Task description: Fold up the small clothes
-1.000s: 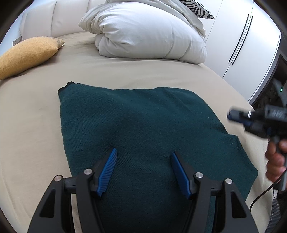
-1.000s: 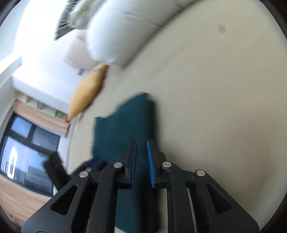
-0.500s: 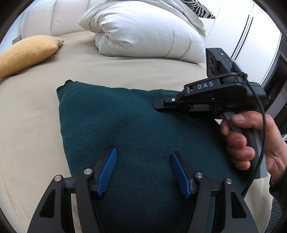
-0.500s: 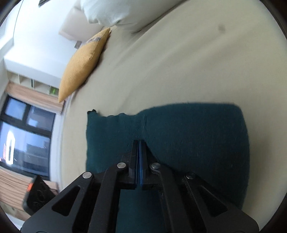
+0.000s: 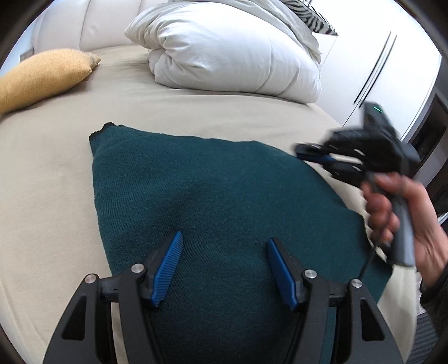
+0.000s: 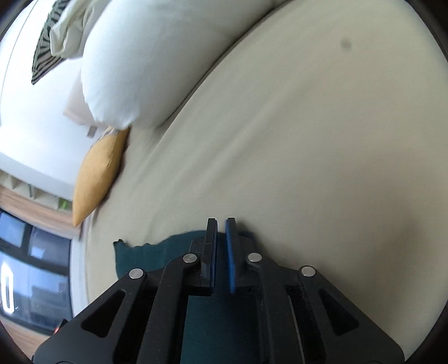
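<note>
Left wrist view has the dark green knitted garment (image 5: 218, 201) spread flat on the beige bed sheet (image 5: 50, 179), folded into a rough rectangle with one black-edged corner toward the far left. It lies under and ahead of the left gripper (image 5: 224, 266), whose blue-padded jaws stand wide apart above the cloth with nothing pinched between them.

No box, basket or other container shows in either view.

Beyond the garment, a rolled white duvet (image 5: 229, 53) sits at the head of the bed, a zebra-striped pillow (image 5: 319, 19) behind it, and a mustard-yellow cushion (image 5: 42, 78) lies to the far left against a pale padded headboard (image 5: 70, 25). White wardrobe doors (image 5: 372, 70) with long dark handles stand at the right.

At the garment's right edge a hand (image 5: 403, 218) grips the handle of the right gripper (image 5: 316, 152) — blurred, held over the cloth's far right corner, with a cable trailing below. From the right wrist view the right gripper (image 6: 221, 224) tilts steeply, its jaws a narrow slit apart and opening, nothing between them; only bed sheet (image 6: 308, 156) shows past the tips, with the green garment (image 6: 145, 257) beneath the tool's body. That view also catches the duvet (image 6: 134, 70), the yellow cushion (image 6: 98, 176) and a dark window (image 6: 30, 266) low at the left.
</note>
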Demonstrator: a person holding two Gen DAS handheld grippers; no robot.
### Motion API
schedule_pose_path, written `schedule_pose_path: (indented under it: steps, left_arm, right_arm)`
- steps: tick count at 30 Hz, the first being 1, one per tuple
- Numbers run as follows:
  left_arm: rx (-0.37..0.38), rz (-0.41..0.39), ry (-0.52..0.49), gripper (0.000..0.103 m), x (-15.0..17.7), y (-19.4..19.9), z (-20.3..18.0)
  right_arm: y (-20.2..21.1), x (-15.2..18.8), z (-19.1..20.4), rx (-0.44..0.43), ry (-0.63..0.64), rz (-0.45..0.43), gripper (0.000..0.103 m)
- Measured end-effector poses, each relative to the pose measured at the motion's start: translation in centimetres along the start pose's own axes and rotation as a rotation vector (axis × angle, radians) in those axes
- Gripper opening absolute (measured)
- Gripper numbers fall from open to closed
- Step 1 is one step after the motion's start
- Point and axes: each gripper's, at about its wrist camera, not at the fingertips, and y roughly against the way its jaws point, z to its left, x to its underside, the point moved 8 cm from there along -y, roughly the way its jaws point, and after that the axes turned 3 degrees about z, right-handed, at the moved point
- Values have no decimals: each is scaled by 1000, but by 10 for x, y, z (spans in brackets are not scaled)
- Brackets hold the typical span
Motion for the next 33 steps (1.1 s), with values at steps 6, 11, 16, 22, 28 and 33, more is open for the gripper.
schedule_pose_path:
  steps: [6, 11, 16, 22, 28, 33]
  left_arm:
    - [31, -54, 129, 55, 10, 51, -6]
    - [-59, 17, -16, 55, 61, 49, -34]
    - [-130, 68, -72, 52, 82, 43, -29]
    - [-145, 109, -80, 50, 83, 41, -21]
    - [-111, 112, -78, 49, 81, 47, -15]
    - [-118, 64, -92, 73, 78, 82, -12]
  right_arm:
    - [54, 71, 39, -230, 120, 116, 16]
    - [39, 121, 9, -229, 91, 203, 28]
    - [68, 145, -5, -251, 63, 173, 30]
    - [74, 206, -22, -265, 53, 171, 30]
    - [82, 220, -24, -223, 77, 190, 28]
    - [138, 173, -28, -79, 129, 29, 60]
